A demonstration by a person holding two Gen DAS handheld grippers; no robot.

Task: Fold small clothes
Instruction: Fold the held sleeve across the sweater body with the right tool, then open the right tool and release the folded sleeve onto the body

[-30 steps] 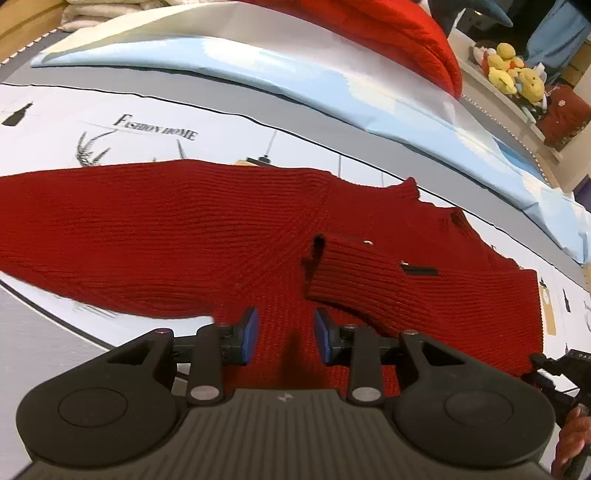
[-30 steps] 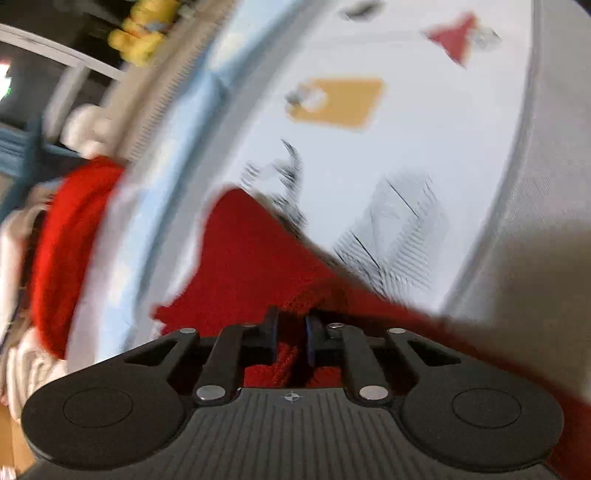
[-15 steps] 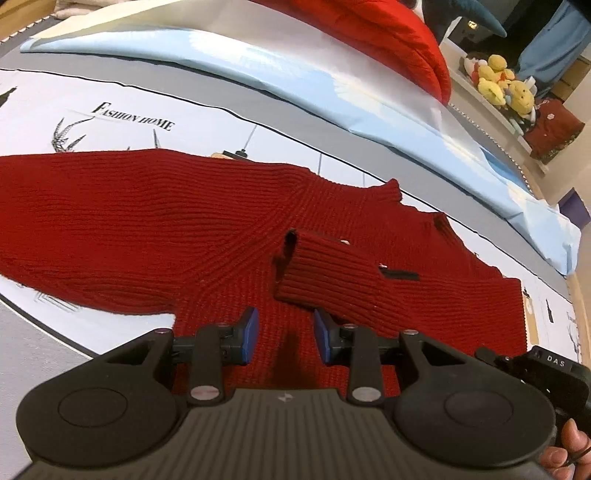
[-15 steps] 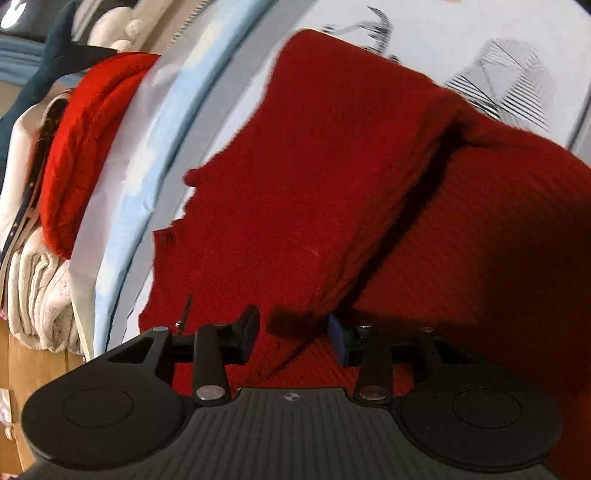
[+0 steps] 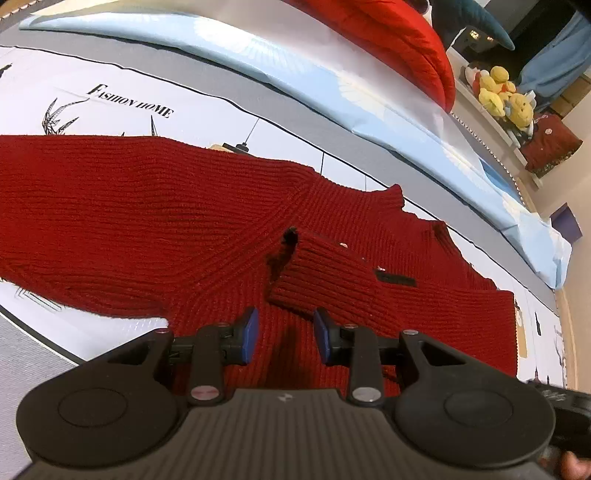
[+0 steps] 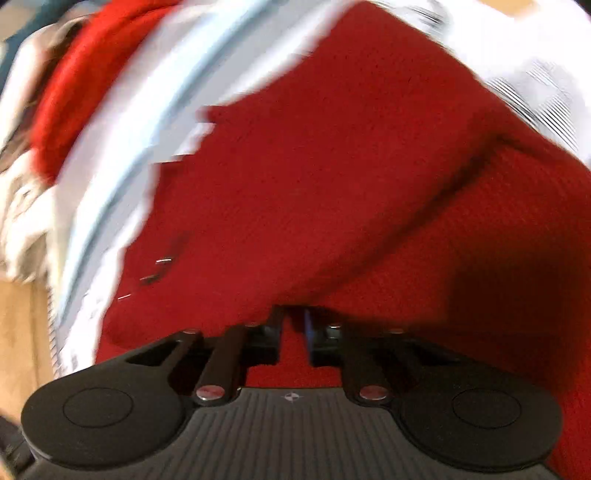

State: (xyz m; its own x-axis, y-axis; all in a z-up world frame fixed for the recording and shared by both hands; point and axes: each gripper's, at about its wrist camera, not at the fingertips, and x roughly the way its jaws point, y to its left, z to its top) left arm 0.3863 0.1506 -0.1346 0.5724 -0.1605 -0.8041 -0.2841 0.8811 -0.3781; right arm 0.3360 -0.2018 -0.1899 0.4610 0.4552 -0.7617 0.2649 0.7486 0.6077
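Note:
A dark red knit sweater (image 5: 155, 206) lies flat on the printed bed cover, one sleeve stretched out to the left. Its other sleeve is folded across the body, the ribbed cuff (image 5: 325, 273) near the middle. My left gripper (image 5: 284, 334) is open and empty, just above the sweater's lower body below the cuff. In the blurred right wrist view the sweater (image 6: 332, 177) fills the frame with the folded sleeve laid over the body. My right gripper (image 6: 293, 328) has its jaws close together with red knit between them.
A light blue quilt (image 5: 332, 85) and a bright red duvet (image 5: 388, 33) lie along the far side of the bed. Yellow plush toys (image 5: 502, 92) sit on a shelf at the far right. A stack of pale folded cloth (image 6: 22, 177) shows in the right wrist view.
The right gripper carried the sleeve over the sweater body, opened half a second ago, and its jaws have now narrowed again over the knit. The left gripper stayed open and shifted slightly.

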